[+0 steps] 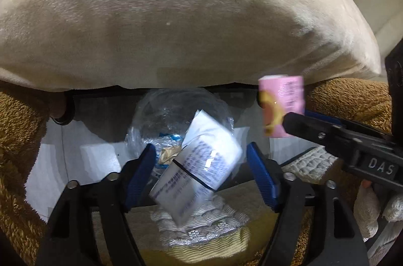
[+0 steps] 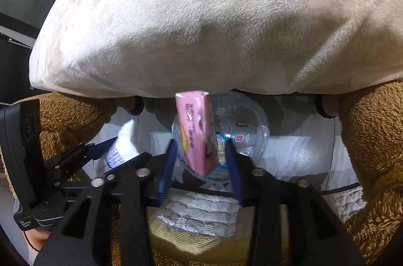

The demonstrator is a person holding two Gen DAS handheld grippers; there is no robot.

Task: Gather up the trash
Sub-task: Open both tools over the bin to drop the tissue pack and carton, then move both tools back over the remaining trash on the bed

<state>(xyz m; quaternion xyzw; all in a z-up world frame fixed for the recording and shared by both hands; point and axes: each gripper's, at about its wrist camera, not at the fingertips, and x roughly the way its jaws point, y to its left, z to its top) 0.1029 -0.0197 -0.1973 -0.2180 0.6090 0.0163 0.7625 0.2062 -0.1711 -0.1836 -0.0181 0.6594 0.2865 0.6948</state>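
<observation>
We look down into a bin lined with a white bag (image 1: pixel 75 147), tucked under a cream cushion (image 1: pixel 176 14) between folds of brown plush (image 1: pixel 17 140). On the liner lies crumpled clear plastic (image 1: pixel 171 112) with blue print, a tan scrap (image 1: pixel 167 155) against it.

The way down into the white bin (image 1: pixel 63 155) is roofed from behind by a large cream cushion (image 1: pixel 176 27) and flanked on both sides by brown plush (image 2: pixel 372 140). The bin's floor is taken up by a crumpled clear plastic bag (image 2: pixel 246 125). A narrow gap is left between the left gripper (image 1: pixel 201 173) and the right gripper (image 2: pixel 201 165), each with a carton between its parted jaws.
</observation>
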